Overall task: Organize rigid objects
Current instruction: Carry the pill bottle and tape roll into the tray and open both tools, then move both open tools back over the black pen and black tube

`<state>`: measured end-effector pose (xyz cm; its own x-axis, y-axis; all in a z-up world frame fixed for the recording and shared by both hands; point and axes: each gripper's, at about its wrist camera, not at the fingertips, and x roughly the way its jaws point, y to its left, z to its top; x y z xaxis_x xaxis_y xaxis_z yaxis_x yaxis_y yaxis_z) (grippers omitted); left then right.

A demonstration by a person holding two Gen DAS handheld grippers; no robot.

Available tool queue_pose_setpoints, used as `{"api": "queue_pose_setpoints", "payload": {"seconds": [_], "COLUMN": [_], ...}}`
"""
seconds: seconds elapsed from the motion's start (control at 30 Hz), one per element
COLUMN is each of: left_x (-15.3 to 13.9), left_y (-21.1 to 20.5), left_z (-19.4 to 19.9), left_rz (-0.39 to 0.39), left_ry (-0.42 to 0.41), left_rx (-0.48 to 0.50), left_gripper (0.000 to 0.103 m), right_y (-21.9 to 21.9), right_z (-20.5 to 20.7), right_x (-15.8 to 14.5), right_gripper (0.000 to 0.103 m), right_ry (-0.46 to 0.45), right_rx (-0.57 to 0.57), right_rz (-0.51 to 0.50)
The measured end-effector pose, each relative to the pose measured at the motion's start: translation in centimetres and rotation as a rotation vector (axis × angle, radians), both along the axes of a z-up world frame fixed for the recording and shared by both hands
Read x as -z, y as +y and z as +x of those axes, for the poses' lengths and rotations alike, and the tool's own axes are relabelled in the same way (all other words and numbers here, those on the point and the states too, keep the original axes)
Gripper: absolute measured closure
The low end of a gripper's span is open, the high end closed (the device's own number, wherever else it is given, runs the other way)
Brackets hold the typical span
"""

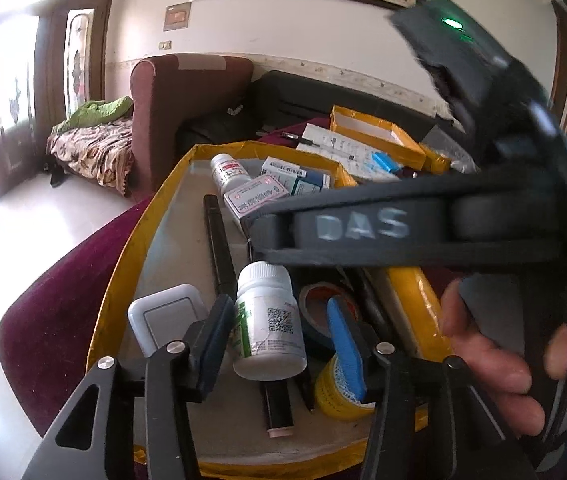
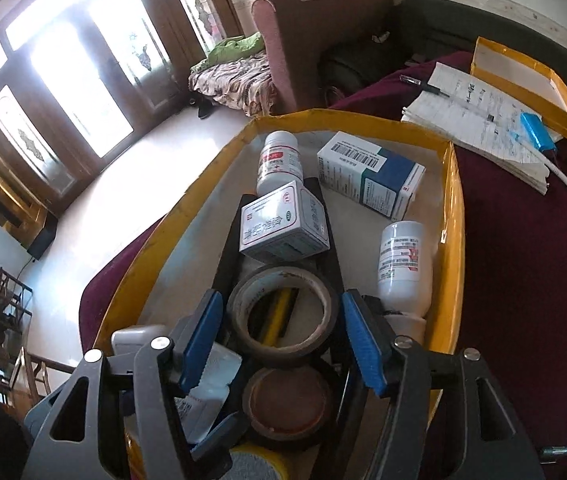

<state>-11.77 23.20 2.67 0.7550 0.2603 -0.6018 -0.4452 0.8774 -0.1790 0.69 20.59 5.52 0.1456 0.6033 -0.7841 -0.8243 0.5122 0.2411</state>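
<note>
Inside the yellow-rimmed tray [image 1: 151,208] on the maroon cloth [image 2: 523,280], the left gripper [image 1: 279,344] stands with pads apart around an upright white pill bottle [image 1: 269,320] — no pad pressing it — while the right gripper [image 2: 283,344] spreads open around a brown tape roll [image 2: 283,312] lying flat.

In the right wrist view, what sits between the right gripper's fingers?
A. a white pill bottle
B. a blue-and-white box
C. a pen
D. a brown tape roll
D. The brown tape roll lies between the right gripper's blue pads; the white pill bottle lies beside it.
</note>
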Motion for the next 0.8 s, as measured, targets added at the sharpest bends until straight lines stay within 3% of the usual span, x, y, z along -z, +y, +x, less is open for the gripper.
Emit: {"api": "queue_pose_setpoints", "payload": {"seconds": [0.07, 0.2, 0.27, 0.4, 0.47, 0.57, 0.67, 0.8], "left_x": [-0.3, -1.7, -2.5, -3.8, -4.0, -3.9, -3.2, -1.8], "left_y": [-0.1, -1.4, -2.7, -6.8, -8.8, -12.7, -16.1, -18.3], "left_z": [-0.3, -0.7, -0.7, -0.5, -0.3, 0.6, 1.8, 3.7], "left_rz": [0.006, -0.006, 0.024, 0.114, 0.124, 0.150, 0.204, 0.199], "left_ry": [-0.016, -0.041, -0.049, -0.077, -0.092, -0.085, -0.049, 0.024], "left_rx": [0.002, 0.077, 0.115, 0.194, 0.244, 0.340, 0.384, 0.412], "left_gripper": [0.048, 0.043, 0.042, 0.024, 0.019, 0.010, 0.002, 0.001], "right_y": [-0.8, -4.5, -7.3, -14.6, -18.1, -24.7, -30.2, -35.1], "right_z": [-0.3, -1.5, -2.3, -3.1, -3.1, -2.5, -1.6, -0.1], "right_x": [-0.6, -2.7, -4.0, -5.5, -5.4, -4.5, -3.1, -0.2], "right_gripper": [0.028, 0.028, 0.025, 0.016, 0.007, 0.006, 0.006, 0.006], "right_ry": [-0.022, -0.044, -0.078, -0.133, -0.144, -0.154, -0.196, -0.153], "right_rx": [0.011, 0.009, 0.001, 0.065, 0.130, 0.274, 0.428, 0.535], "right_rz": [0.003, 0.065, 0.098, 0.177, 0.200, 0.187, 0.096, 0.014]}}
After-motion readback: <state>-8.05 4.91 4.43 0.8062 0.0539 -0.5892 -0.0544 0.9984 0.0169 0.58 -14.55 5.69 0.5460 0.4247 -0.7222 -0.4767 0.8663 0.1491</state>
